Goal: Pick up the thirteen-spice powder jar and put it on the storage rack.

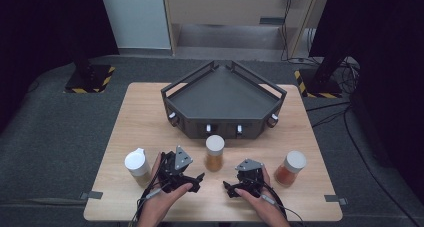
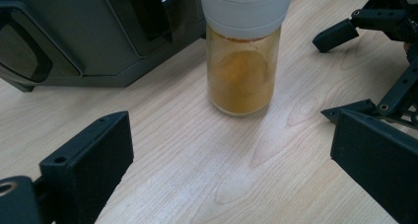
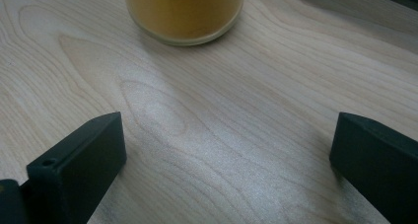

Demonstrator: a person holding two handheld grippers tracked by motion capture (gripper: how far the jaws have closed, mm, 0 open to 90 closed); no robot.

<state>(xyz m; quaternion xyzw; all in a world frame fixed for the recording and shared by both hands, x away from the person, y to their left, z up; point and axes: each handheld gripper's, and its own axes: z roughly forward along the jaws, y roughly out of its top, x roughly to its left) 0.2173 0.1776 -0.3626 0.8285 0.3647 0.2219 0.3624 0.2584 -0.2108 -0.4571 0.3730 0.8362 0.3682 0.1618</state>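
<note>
Three glass jars with white lids stand on the wooden table (image 1: 150, 112). The middle jar (image 1: 215, 153) holds yellow-orange powder and stands just in front of the dark grey tray (image 1: 222, 94). My left gripper (image 1: 196, 183) rests open on the table, a little left of and nearer than this jar. In the left gripper view the jar (image 2: 244, 66) stands ahead of the gripper (image 2: 231, 160), beyond its wide-apart jaws. My right gripper (image 1: 228, 188) is open too, near the jar's right. In the right gripper view the jar's base (image 3: 183, 12) lies beyond the gripper (image 3: 224, 160), with bare wood between the jaws.
A pale-powder jar (image 1: 137, 166) stands left of my left hand. A jar of orange-red powder (image 1: 290, 168) stands right of my right hand. The tray's front wall (image 2: 98, 36) carries small knobs. The right gripper (image 2: 384, 26) shows at the upper right of the left gripper view.
</note>
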